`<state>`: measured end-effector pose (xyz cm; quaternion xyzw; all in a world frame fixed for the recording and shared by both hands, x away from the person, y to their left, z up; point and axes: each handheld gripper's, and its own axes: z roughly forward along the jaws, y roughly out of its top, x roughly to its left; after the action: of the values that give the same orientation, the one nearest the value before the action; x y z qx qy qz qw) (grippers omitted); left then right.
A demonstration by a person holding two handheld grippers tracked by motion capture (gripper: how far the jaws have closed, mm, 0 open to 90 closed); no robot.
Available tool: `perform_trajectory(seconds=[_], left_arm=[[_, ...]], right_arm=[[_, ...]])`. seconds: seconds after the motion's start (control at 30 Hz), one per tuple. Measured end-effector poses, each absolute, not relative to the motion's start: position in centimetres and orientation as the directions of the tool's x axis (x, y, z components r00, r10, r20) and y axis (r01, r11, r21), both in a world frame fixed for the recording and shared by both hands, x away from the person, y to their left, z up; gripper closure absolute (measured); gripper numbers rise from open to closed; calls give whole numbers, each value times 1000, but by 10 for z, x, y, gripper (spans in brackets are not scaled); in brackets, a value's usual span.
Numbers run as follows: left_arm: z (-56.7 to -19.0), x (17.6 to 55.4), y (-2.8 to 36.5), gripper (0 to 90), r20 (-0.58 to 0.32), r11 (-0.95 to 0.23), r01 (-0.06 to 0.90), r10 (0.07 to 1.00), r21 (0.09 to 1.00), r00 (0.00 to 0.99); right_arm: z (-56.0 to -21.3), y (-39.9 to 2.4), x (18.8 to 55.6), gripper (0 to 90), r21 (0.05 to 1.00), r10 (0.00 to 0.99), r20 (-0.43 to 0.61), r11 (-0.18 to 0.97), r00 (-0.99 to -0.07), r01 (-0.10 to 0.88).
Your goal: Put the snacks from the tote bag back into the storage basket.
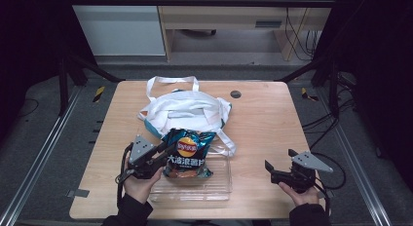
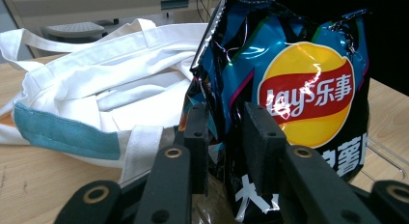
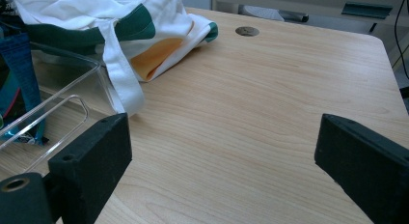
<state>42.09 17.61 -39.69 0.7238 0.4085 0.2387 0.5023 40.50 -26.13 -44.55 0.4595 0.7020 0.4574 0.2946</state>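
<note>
Left gripper view: left gripper (image 2: 225, 137) pinching the edge of a blue Lay's chip bag (image 2: 299, 93), black jaws pressed on the crinkled foil from both sides, bag upright between them. Red-and-yellow logo and Chinese lettering legible here, too small to read in the high view. Just beyond the bag to the left, a white tote bag (image 2: 106, 89) with a teal band, slumped on the table (image 2: 29, 180), straps loose.

High view, by contrast: left gripper (image 1: 165, 150) at near left, held in a hand (image 1: 139, 179), chip bag (image 1: 187, 155) standing over a clear plastic tray (image 1: 214, 187) at the near middle of the table (image 1: 272, 128). Hard to tell whether the bag's bottom touches the tray floor. Tote bag (image 1: 187, 111) directly behind, touching the tray's far edge, one strap looped toward the far side, another trailing over the tray's right corner. Right gripper (image 1: 278, 168) at near right, well apart from the tray, held in the other hand (image 1: 302, 192), resting low over bare wood.

Right gripper view: right gripper (image 3: 222, 156) spread wide, nothing between the jaws, bare table (image 3: 270, 89) ahead. Tray wall (image 3: 62, 105) at left with a sliver of chip bag (image 3: 19, 69) behind it. Orange lining inside the tote bag (image 3: 144, 26) visible here. Small round grommet (image 3: 247, 31) at the far side of the table.
</note>
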Motion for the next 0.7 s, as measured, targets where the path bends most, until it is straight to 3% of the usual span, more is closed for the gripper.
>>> perform_trajectory(seconds=[0.7], left_arm=[[-389,413,184,541,-28,-189,319,822,929,569]], right_arm=[[-445,-262,404,63,916,914,4,159,-405,367]])
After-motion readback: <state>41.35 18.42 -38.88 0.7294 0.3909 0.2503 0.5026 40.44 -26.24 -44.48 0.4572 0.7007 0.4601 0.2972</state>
